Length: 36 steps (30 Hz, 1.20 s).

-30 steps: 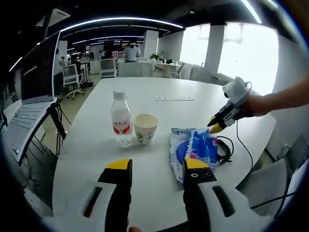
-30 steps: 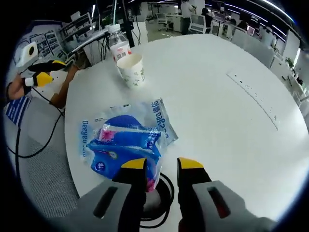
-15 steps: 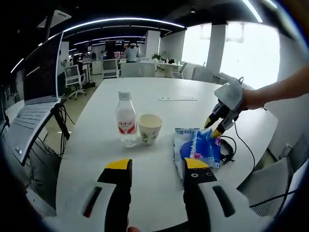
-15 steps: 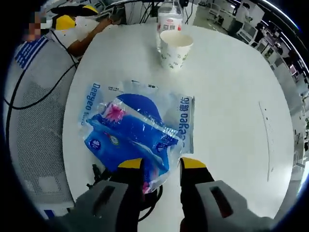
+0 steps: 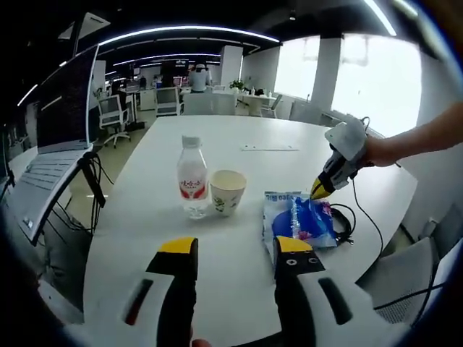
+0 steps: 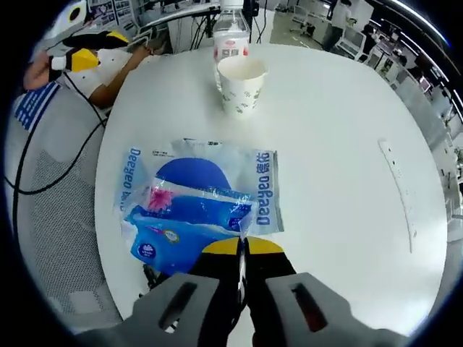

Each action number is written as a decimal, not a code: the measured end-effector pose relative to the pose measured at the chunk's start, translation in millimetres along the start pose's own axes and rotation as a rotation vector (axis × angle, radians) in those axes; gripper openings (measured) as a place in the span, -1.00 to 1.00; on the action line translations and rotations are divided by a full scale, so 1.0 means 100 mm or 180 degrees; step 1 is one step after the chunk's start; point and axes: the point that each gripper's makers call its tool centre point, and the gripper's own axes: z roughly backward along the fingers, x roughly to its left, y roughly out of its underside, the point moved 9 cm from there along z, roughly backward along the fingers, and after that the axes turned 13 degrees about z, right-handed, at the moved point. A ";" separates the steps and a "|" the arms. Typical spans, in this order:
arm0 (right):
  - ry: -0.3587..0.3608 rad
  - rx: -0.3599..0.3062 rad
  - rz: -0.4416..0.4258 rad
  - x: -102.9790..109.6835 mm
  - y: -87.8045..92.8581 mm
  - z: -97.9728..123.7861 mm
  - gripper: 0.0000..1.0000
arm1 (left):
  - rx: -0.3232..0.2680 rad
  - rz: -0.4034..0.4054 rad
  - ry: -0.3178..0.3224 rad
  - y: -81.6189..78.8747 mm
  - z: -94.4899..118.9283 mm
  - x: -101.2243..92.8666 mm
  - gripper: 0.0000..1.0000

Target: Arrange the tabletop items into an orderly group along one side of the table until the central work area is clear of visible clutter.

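Right gripper (image 6: 242, 246) jaws have just gone from spread to pressed together, pinching the near edge of the blue tissue pack (image 6: 199, 206); half a second ago they straddled that edge open. In the left gripper view the right gripper (image 5: 323, 188) tips sit on the pack's (image 5: 300, 220) far side. The pack lies flat on the white table (image 6: 340, 130) near its edge, apart from the paper cup (image 6: 240, 85), with the water bottle (image 6: 230, 40) just behind and touching or nearly touching the cup. A black cable (image 5: 343, 220) is coiled just beside the pack, away from the cup. Left gripper (image 5: 231, 249) jaws are spread, holding nothing, hovering short of the cup. Judgement: grasp is made, so the pack can probably be pulled toward the cup to group the items.
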 end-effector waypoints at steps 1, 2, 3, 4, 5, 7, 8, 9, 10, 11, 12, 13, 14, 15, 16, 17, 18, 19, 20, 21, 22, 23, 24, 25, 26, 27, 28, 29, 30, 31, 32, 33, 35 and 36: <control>0.0020 -0.0023 -0.0072 -0.02 0.01 0.01 -1.00 | 0.0006 -0.0005 0.0006 0.00 -0.01 0.00 -0.19; 0.0053 -0.0044 -0.0159 -0.04 0.03 0.03 -1.00 | 0.0008 -0.0005 0.0012 0.00 -0.02 -0.01 -0.18; 0.0090 -0.0065 -0.0240 -0.07 0.05 0.05 -1.00 | 0.0010 -0.0006 0.0020 0.00 -0.03 -0.02 -0.19; 0.0144 -0.0094 -0.0398 -0.10 0.08 0.08 -1.00 | 0.0013 -0.0012 0.0024 -0.01 -0.03 -0.02 -0.19; 0.0154 -0.0119 -0.0549 -0.13 0.11 0.10 -1.00 | 0.0014 -0.0019 0.0029 -0.01 -0.04 -0.03 -0.18; 0.0229 -0.0196 -0.0805 -0.18 0.17 0.13 -1.00 | 0.0004 -0.0015 0.0038 -0.02 -0.05 -0.03 -0.18; 0.0298 -0.0219 -0.1002 -0.23 0.24 0.18 -1.00 | 0.0002 -0.0015 0.0039 -0.02 -0.05 -0.03 -0.18; 0.0331 -0.0211 -0.1077 -0.26 0.28 0.20 -1.00 | -0.0001 -0.0015 0.0043 -0.03 -0.06 -0.04 -0.18; 0.0392 -0.0206 -0.1158 -0.29 0.34 0.23 -1.00 | 0.0002 -0.0018 0.0047 -0.03 -0.06 -0.04 -0.18; 0.0424 -0.0207 -0.1212 -0.33 0.39 0.25 -1.00 | 0.0009 -0.0029 0.0053 -0.02 -0.08 -0.04 -0.18; 0.0446 -0.0217 -0.1275 -0.36 0.43 0.27 -1.00 | 0.0014 -0.0033 0.0056 -0.02 -0.08 -0.04 -0.18; 0.0459 -0.0239 -0.1389 -0.38 0.47 0.29 -1.00 | 0.0020 -0.0033 0.0060 -0.02 -0.09 -0.04 -0.18; 0.0474 -0.0254 -0.1462 -0.40 0.50 0.31 -1.00 | 0.0027 -0.0031 0.0065 -0.02 -0.10 -0.04 -0.18; 0.0521 -0.0267 -0.1580 -0.45 0.57 0.33 -1.00 | 0.0030 -0.0031 0.0066 -0.01 -0.11 -0.04 -0.18; 0.0565 -0.0254 -0.1650 -0.48 0.62 0.34 -1.00 | 0.0035 -0.0030 0.0071 -0.01 -0.12 -0.04 -0.18; 0.0600 -0.0243 -0.1727 -0.52 0.67 0.36 -1.00 | 0.0038 -0.0030 0.0076 -0.01 -0.12 -0.05 -0.18; 0.0629 -0.0264 -0.1810 -0.54 0.71 0.37 -1.00 | 0.0043 -0.0035 0.0080 -0.01 -0.13 -0.06 -0.18; 0.0643 -0.0290 -0.1888 -0.56 0.73 0.38 -1.00 | 0.0052 -0.0045 0.0089 -0.01 -0.14 -0.07 -0.18; 0.0665 -0.0312 -0.1953 -0.53 0.70 0.39 -1.00 | 0.0058 -0.0054 0.0096 -0.01 -0.15 -0.08 -0.18; 0.0691 -0.0343 -0.2031 -0.55 0.72 0.41 -1.00 | 0.0060 -0.0060 0.0100 -0.02 -0.16 -0.09 -0.18; 0.0707 -0.0352 -0.2070 -0.59 0.79 0.43 -1.00 | 0.0062 -0.0065 0.0104 -0.02 -0.17 -0.09 -0.18; 0.0733 -0.0351 -0.2103 -0.58 0.82 0.45 -1.00 | 0.0063 -0.0069 0.0106 -0.03 -0.17 -0.10 -0.18; 0.0748 -0.0348 -0.2122 -0.57 0.83 0.47 -1.00 | 0.0064 -0.0072 0.0108 -0.03 -0.17 -0.11 -0.18; 0.0769 -0.0342 -0.2183 -0.57 0.86 0.49 -1.00 | 0.0066 -0.0078 0.0112 -0.04 -0.18 -0.12 -0.18; 0.0776 -0.0343 -0.2222 -0.56 0.87 0.50 -1.00 | 0.0067 -0.0083 0.0114 -0.04 -0.18 -0.12 -0.18; 0.0791 -0.0352 -0.2262 -0.56 0.89 0.51 -1.00 | 0.0067 -0.0090 0.0115 -0.04 -0.18 -0.13 -0.18; 0.0815 -0.0367 -0.2326 -0.54 0.90 0.54 -1.00 | 0.0070 -0.0098 0.0114 -0.05 -0.18 -0.13 -0.18; 0.0821 -0.0365 -0.2367 -0.54 0.92 0.55 -1.00 | 0.0072 -0.0099 0.0113 -0.05 -0.18 -0.13 -0.18; 0.0843 -0.0373 -0.2442 -0.56 0.96 0.55 -1.00 | 0.0075 -0.0099 0.0108 -0.05 -0.18 -0.13 -0.18; 0.0861 -0.0380 -0.2511 -0.56 0.98 0.56 -1.00 | 0.0076 -0.0098 0.0109 -0.05 -0.18 -0.14 -0.18; 0.0870 -0.0386 -0.2579 -0.55 1.01 0.56 -1.00 | 0.0079 -0.0100 0.0110 -0.05 -0.18 -0.14 -0.18; 0.0883 -0.0382 -0.2615 -0.54 1.03 0.56 -1.00 | 0.0083 -0.0107 0.0111 -0.04 -0.18 -0.15 -0.18; 0.0914 -0.0379 -0.2697 -0.52 1.09 0.56 -1.00 | 0.0091 -0.0105 0.0109 -0.03 -0.17 -0.16 -0.18; 0.0923 -0.0388 -0.2756 -0.51 1.12 0.55 -1.00 | 0.0098 -0.0101 0.0107 -0.02 -0.17 -0.16 -0.18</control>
